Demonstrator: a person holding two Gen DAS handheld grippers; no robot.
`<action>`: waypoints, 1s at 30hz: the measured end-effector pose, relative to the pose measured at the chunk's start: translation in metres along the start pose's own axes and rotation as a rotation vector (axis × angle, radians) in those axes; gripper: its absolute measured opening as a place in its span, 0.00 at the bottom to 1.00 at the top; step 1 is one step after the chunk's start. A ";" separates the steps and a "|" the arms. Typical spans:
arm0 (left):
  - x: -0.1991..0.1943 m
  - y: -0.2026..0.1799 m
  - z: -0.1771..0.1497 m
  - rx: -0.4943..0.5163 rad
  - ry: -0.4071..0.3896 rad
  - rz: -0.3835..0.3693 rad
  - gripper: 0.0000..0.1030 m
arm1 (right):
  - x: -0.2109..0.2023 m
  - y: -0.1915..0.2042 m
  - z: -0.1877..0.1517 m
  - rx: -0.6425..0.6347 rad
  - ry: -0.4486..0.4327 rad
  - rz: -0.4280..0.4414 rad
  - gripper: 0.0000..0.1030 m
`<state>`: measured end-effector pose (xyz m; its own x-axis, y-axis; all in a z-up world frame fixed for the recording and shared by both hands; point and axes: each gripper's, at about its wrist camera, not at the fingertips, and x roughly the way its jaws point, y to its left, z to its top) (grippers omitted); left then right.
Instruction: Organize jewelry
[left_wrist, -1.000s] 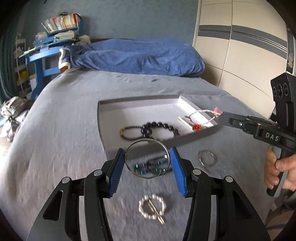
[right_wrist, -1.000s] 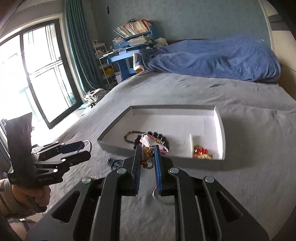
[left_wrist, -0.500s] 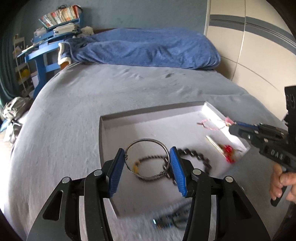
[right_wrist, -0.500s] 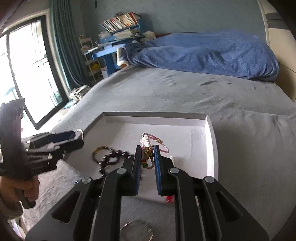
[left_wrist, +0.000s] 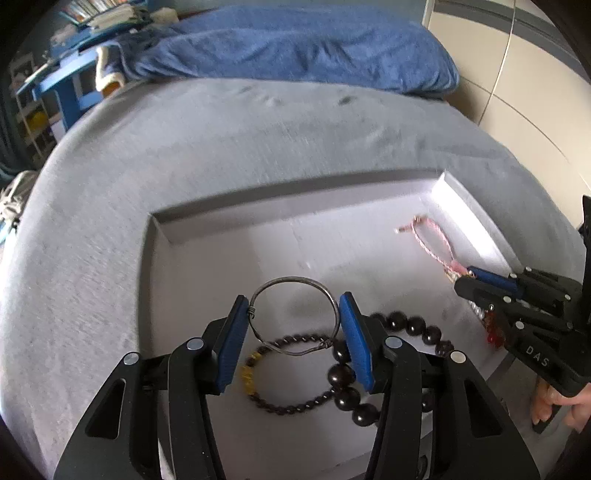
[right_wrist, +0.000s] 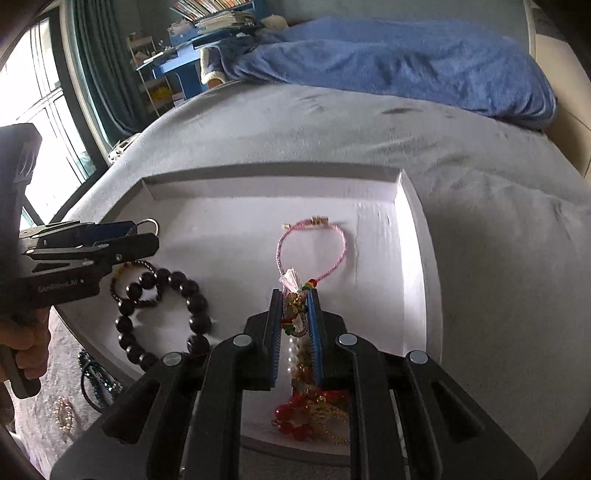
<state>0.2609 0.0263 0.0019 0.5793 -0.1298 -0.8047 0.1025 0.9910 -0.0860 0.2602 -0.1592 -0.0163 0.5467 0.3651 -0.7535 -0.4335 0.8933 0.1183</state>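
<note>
A wide bed (left_wrist: 229, 140) covered in grey fabric fills both views, with a rumpled blue blanket (right_wrist: 399, 62) heaped along its far end. On the grey cover sits a shallow white tray (right_wrist: 406, 206) with low walls.

Both handheld grippers hang above the tray, each pointing steeply downward and forward. The left gripper (left_wrist: 294, 320), held over the tray's left half, has its blue pads set about halfway apart and pressed against the sides of a thin silver wire bangle (left_wrist: 295, 288), which stands between them, lifted off the tray floor. Beneath it lie a bracelet of large dark beads (right_wrist: 162, 314) and a thinner dark beaded bracelet (left_wrist: 288, 369) with a few yellow beads, overlapping each other.

The right gripper (right_wrist: 294, 319), over the tray's right half, has its jaws nearly closed on the tasselled, knotted end of a pink cord bracelet (right_wrist: 314, 243); the cord's loop trails forward onto the tray floor. Under this gripper, near the tray's front wall, rest a strand of white pearls (right_wrist: 293, 350) and a cluster of red and gold beads (right_wrist: 314, 413).

A hand (left_wrist: 561, 398) grips the right tool's handle at the picture's edge.
</note>
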 end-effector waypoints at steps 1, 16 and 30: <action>0.001 -0.001 -0.001 0.005 0.001 0.004 0.52 | -0.001 -0.001 -0.001 0.003 -0.003 0.003 0.13; -0.078 -0.004 -0.054 -0.040 -0.241 -0.082 0.81 | -0.064 0.014 -0.030 -0.012 -0.205 0.047 0.48; -0.112 -0.005 -0.127 -0.062 -0.264 -0.047 0.81 | -0.096 0.015 -0.074 0.032 -0.224 -0.023 0.64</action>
<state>0.0929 0.0402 0.0180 0.7668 -0.1716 -0.6185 0.0891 0.9827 -0.1622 0.1479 -0.2005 0.0096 0.7034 0.3900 -0.5942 -0.3976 0.9089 0.1259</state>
